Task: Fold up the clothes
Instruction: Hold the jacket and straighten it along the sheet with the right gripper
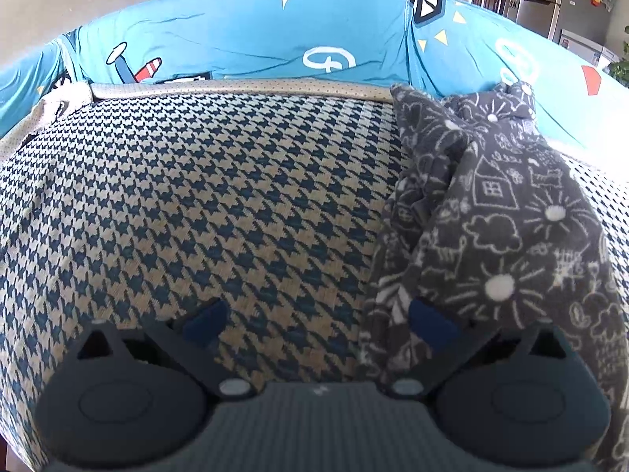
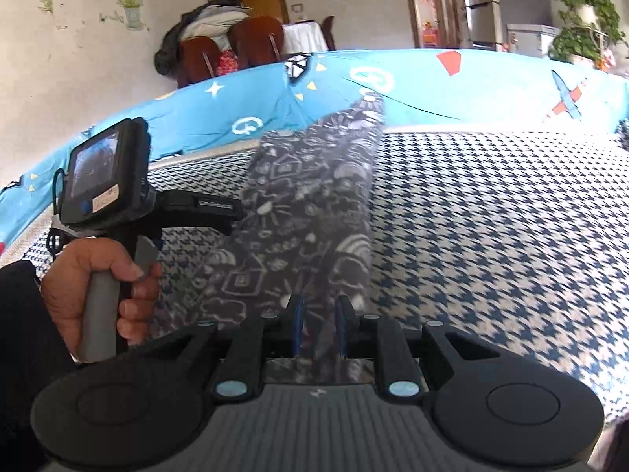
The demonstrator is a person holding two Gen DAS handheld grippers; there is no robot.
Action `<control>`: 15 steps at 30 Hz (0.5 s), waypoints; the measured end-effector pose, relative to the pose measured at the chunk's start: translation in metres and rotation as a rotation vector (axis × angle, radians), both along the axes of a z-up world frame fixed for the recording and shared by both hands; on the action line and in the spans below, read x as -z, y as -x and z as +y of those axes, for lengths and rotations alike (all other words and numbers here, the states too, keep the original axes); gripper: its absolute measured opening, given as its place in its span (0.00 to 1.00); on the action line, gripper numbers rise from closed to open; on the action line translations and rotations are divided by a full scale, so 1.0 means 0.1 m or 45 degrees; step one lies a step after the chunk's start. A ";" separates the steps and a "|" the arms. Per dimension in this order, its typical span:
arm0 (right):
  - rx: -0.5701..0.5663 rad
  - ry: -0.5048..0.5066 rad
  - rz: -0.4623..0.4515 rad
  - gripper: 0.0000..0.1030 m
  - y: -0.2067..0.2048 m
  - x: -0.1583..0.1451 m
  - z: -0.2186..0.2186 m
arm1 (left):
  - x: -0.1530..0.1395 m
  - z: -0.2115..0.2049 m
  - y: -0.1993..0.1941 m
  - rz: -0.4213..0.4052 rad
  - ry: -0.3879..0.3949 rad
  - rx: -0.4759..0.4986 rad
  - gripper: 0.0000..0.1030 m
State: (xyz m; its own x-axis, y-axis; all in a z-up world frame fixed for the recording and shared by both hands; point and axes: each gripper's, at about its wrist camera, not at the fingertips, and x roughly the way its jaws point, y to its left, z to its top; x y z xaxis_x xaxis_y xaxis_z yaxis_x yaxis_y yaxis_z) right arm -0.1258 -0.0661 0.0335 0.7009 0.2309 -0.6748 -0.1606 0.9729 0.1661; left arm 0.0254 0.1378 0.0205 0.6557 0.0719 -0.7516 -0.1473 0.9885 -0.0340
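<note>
- The grey garment [image 2: 310,212], printed with white doodles of houses, suns and clouds, hung as a long strip above the houndstooth cover [image 2: 491,212], its far end reaching toward the blue cartoon-print sheet [image 2: 491,78] at the back.
- In the left wrist view the same garment [image 1: 499,212] lay bunched at the right, draped over the houndstooth cover [image 1: 196,196] and over the right-hand finger.
- The right gripper [image 2: 319,324] had its blue-padded fingers drawn close together, pinching a fold of the garment between them.
- The left gripper [image 1: 314,322] stood wide open; its left finger [image 1: 204,320] was over bare houndstooth, its right finger [image 1: 428,326] against the cloth, nothing clamped.
- The person's left hand [image 2: 98,275] gripped the grey handle of the left gripper, seen from the right wrist camera, with a small screen [image 2: 94,165] mounted above it.
- Behind the bed stood wooden chairs [image 2: 236,47], a fridge [image 2: 499,0] and a potted plant [image 2: 585,19].
</note>
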 end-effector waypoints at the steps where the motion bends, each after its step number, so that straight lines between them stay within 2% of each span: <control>1: -0.007 0.001 -0.003 0.18 -0.02 0.00 0.01 | -0.02 0.00 0.02 -0.013 0.000 0.000 1.00; 10: -0.050 0.069 -0.008 0.18 -0.06 0.15 0.16 | -0.09 -0.03 0.10 -0.052 -0.002 0.022 1.00; 15: -0.026 0.003 0.023 0.19 -0.10 0.17 0.10 | -0.07 -0.08 0.12 -0.054 -0.017 0.035 1.00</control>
